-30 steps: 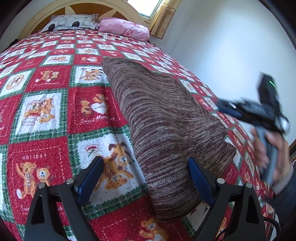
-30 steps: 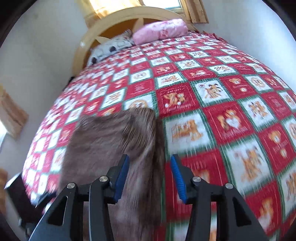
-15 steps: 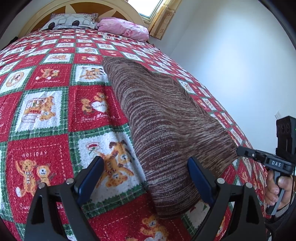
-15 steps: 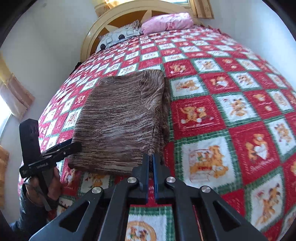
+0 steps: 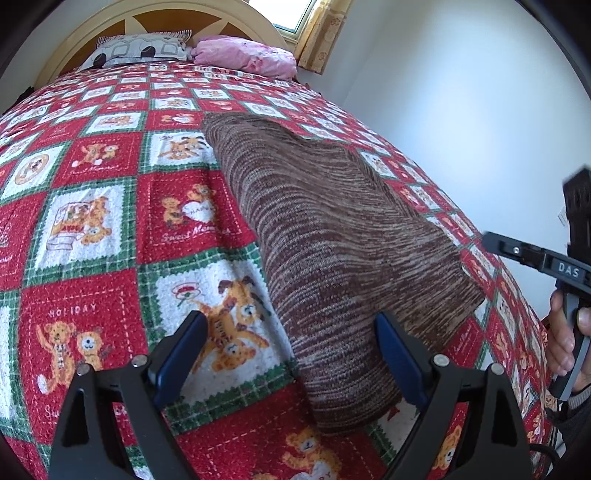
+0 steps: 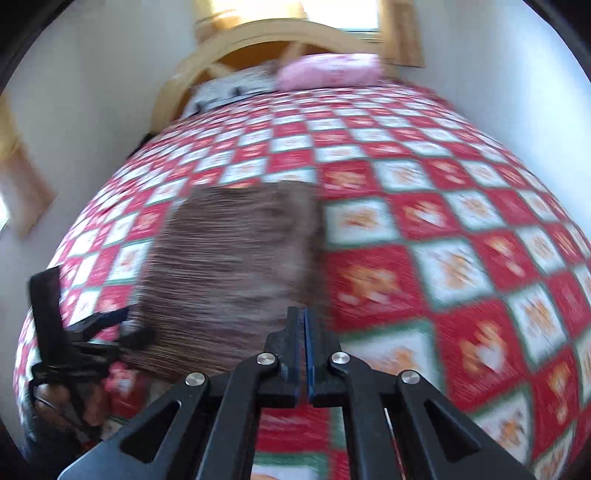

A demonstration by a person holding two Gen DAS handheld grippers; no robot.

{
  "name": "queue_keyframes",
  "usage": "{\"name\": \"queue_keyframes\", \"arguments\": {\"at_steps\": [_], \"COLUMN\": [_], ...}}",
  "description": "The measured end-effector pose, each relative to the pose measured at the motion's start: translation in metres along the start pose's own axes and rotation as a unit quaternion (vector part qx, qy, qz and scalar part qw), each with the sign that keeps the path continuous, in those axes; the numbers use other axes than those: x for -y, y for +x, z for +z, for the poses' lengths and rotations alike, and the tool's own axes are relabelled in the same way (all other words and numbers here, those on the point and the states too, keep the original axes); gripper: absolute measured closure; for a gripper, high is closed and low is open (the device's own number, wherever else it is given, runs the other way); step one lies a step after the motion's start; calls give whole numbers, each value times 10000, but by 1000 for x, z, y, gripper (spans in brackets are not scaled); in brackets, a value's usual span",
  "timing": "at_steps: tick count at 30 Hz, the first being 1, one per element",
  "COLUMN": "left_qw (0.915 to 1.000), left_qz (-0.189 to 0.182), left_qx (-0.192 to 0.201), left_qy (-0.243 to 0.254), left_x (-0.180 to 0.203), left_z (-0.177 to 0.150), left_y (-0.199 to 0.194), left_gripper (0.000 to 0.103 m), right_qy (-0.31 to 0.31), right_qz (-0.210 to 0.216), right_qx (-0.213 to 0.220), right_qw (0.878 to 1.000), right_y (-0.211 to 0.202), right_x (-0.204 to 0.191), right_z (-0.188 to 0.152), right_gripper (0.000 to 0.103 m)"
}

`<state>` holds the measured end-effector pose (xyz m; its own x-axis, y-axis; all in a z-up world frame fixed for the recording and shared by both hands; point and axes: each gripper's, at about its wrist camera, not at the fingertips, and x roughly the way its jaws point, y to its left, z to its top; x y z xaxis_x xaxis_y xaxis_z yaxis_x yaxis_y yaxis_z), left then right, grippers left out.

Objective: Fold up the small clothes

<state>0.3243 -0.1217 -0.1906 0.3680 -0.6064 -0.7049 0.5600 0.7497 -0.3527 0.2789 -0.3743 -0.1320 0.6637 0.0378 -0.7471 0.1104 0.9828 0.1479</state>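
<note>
Left tool (image 5: 290,345) wide open over folded sweater (image 5: 332,236), gripping nothing.

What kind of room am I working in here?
A bedroom, most likely. The folded brown knit garment lies on a bed covered by a red-and-green teddy-bear quilt, with a pink pillow against an arched wooden headboard and a curtained window behind.

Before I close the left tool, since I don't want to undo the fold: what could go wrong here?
1. The open left tool hangs over the near corner of the folded brown sweater; closing could catch only the top layer, or pinch the quilt too.
2. The sweater lies close to the bed's side edge; a sideways tug might drag it off.
</note>
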Motion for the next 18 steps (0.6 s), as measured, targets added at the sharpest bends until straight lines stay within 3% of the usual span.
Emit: {"name": "queue_keyframes", "arguments": {"at_steps": [1, 2, 3, 7, 11, 15, 18], "left_qw": [10000, 10000, 10000, 10000, 10000, 9995, 9965], "left_qz": [-5, -4, 0, -20, -10, -156, -345], "left_qx": [1, 0, 1, -6, -8, 83, 352], "left_qy": [-9, -8, -3, -17, -15, -257, -680], "left_x": [0, 0, 0, -1, -1, -9, -24], "left_z": [0, 0, 0, 0, 1, 4, 7], "left_y": [1, 1, 1, 1, 1, -2, -10], "left_gripper": [9, 9, 9, 8, 8, 8, 8], "right_qy": [-146, -345, -544, -692, -768, -429, 281], "right_qz": [77, 183, 271, 16, 248, 379, 497], "right_qx": [-78, -206, -410, -750, -620, -61, 229], "right_qw": [9998, 9990, 9973, 9948, 9948, 9983, 9981], "right_y": [7, 19, 36, 76, 60, 35, 29], "right_x": [-10, -23, -37, -50, -45, -11, 35], "right_z": [1, 1, 0, -16, -17, -4, 13], "right_gripper": [72, 55, 52, 51, 51, 51, 51]}}
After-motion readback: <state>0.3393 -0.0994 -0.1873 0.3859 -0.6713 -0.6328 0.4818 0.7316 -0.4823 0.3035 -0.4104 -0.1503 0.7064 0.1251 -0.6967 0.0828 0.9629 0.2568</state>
